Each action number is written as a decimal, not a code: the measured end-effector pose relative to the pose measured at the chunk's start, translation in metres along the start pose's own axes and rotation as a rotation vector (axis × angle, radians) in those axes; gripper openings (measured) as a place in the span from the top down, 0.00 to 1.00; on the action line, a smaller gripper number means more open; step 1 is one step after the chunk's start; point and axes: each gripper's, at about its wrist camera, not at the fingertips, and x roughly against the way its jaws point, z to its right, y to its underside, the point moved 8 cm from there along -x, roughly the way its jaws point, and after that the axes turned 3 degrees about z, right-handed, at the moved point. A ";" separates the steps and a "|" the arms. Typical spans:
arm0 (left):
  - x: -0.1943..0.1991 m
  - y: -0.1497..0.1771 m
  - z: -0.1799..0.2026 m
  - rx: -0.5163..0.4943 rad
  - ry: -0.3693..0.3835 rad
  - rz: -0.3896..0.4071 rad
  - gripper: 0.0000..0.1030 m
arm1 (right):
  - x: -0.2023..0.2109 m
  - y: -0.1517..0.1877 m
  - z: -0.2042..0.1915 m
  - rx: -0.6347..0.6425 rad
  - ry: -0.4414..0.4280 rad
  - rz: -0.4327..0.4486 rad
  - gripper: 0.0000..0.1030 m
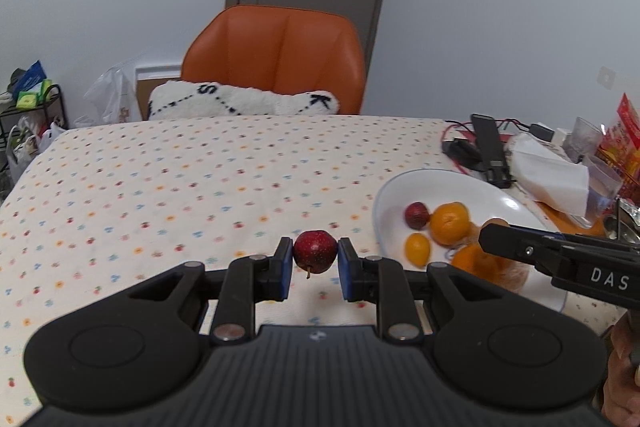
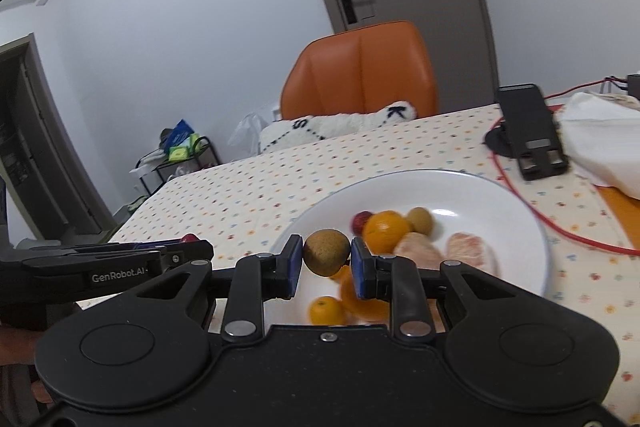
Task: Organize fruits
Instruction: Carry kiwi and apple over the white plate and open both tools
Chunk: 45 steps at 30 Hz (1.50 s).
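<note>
Left wrist view, L to R:
- Tablecloth: cream w/ small coloured dots, covers table.
- Orange chair: 12 o'clock, behind far table edge; white cushion w/ black letters on seat.
- Left gripper: jaws closed on red fruit, one blue pad each side, stem pointing down. Fruit is held above cloth, just L of plate, approx. centre of view.
- White plate: 3 o'clock of red fruit. Contents: small dark red fruit, mandarin, small yellow-orange fruit, more orange pcs partly hidden.
- Right gripper: enters from 3 o'clock, over plate's near side.
- Black device, red wires, white tissue: 2 o'clock, beyond plate.

Right wrist view, L to R:
- Left gripper body: 9 o'clock, marked "GenRobot.AI".
- Right gripper: jaws closed on round brown-green fruit, held above plate's L rim.
- Plate: holds mandarin, red fruit behind it, 2nd brown-green fruit, two peeled citrus pcs, small orange fruit at 6 o'clock. Some blurred.
</note>
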 end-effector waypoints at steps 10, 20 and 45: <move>-0.011 -0.004 0.035 -0.036 0.054 -0.004 0.79 | 0.007 0.000 0.040 -0.043 0.083 0.021 0.76; -0.017 -0.006 0.059 -0.051 0.093 0.003 0.77 | 0.010 -0.002 0.067 -0.053 0.164 0.037 0.76; 0.003 0.002 0.031 -0.001 0.069 -0.035 0.58 | 0.011 -0.006 0.048 -0.029 0.156 0.064 0.35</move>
